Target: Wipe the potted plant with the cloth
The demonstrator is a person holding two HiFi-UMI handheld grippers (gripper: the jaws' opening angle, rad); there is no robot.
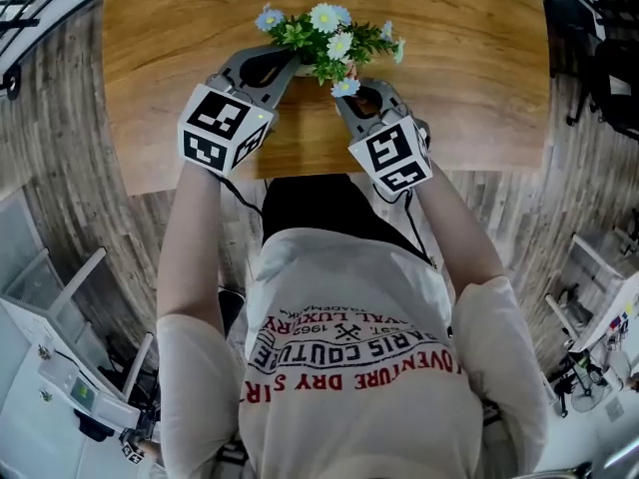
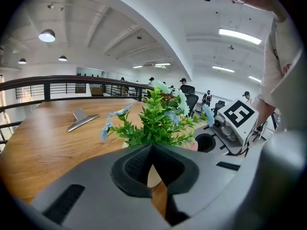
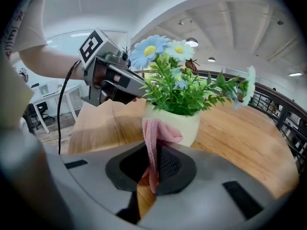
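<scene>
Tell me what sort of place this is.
Probably an open-plan office, perhaps on an upper level: office chairs beyond the wooden table, strip lights overhead, and a black railing along the edge.

The potted plant (image 1: pixel 324 38) stands on the table (image 1: pixel 449 68) near its front edge, between the two grippers. The left gripper (image 1: pixel 285 65) is at its left and the right gripper (image 1: pixel 349 93) just before it. The cloth (image 3: pixel 154 143) sits pinched in the right jaws, its upper end against the pot. A metal piece (image 2: pixel 81 119) lies on the table, well apart from the plant.
</scene>
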